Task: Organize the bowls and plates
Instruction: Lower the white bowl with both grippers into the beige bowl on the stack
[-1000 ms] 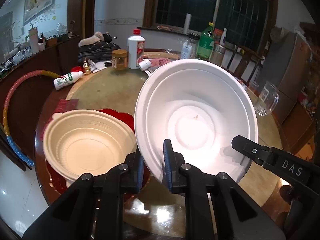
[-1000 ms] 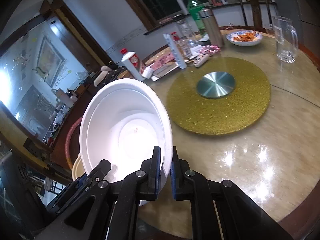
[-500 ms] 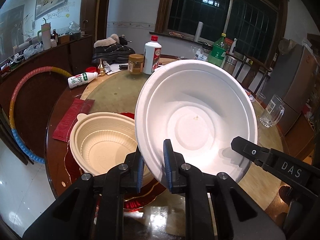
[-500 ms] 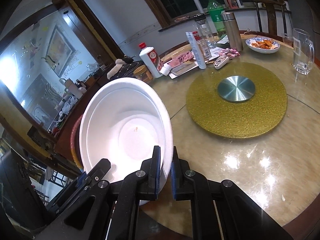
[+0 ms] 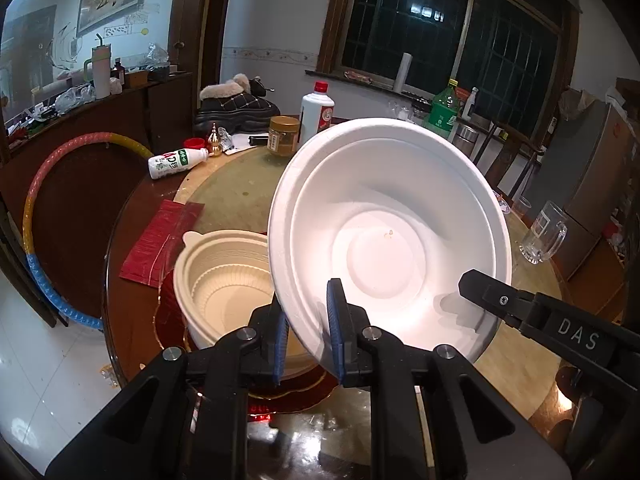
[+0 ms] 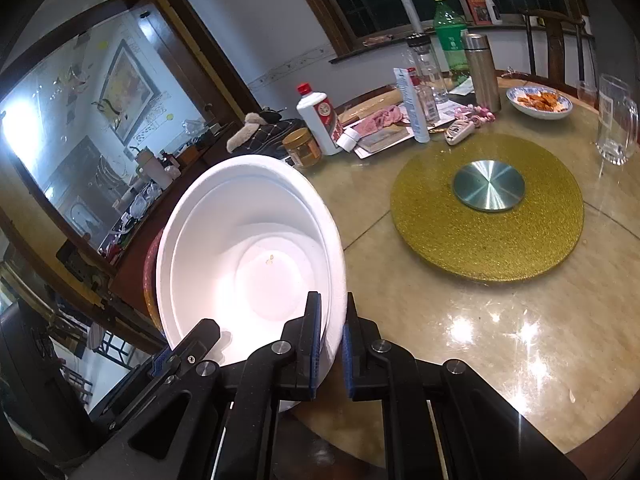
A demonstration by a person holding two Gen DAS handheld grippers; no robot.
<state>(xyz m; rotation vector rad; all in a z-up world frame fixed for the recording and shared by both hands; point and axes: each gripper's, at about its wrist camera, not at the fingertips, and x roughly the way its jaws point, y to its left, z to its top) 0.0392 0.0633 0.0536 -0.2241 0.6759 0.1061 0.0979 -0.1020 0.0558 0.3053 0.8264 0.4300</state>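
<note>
The white bowl (image 5: 390, 240) hangs tilted in the air above the near edge of the round table (image 6: 460, 320), its open side turned toward both cameras. It is pinched at two points on its rim: the left gripper (image 5: 307, 334) is clamped on the near left part of the rim, and the right gripper (image 6: 330, 350) is clamped on the opposite side, one blue pad inside the wall and one outside. Two grips likely suit a wide, light bowl that would flex or swing from one pinch. It looks like thin foam or moulded pulp, matte, with a stepped wall, a flat round floor and a small speck near the centre.

Just below and to its left sits a cream bowl (image 5: 224, 280), ribbed inside, with a small tab on its rim, resting on a dark red plate (image 5: 172, 320). Judging by the task, the white bowl is probably meant to be nested there.

Farther off lie a red packet (image 5: 160, 236), a gold turntable mat (image 6: 488, 220) with a steel hub, bottles, a jar and a glass mug (image 5: 546, 236).
</note>
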